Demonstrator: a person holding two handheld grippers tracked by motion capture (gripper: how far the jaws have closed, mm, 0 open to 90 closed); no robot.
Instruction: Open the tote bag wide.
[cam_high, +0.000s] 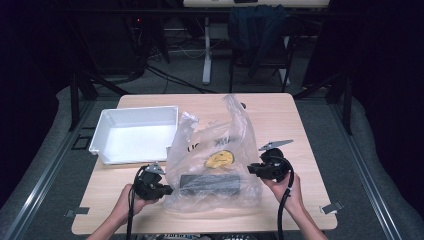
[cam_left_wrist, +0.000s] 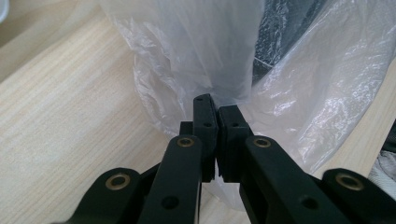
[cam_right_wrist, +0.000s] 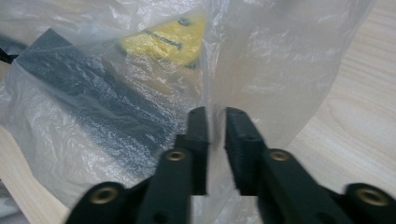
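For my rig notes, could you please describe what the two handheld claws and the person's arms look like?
Both the left claw and the right claw are matte black, with brass-coloured pivot bushings and flat rectangular pads. A black cable trails from each, and a grey three-cornered plate tops each. The forearms are bare, with no sleeves.

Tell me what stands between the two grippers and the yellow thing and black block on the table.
The clear plastic bag does: the yellow item and black block lie inside it. The left gripper is pinched shut on its film; film also runs between the right gripper jaws, which show a narrow gap.
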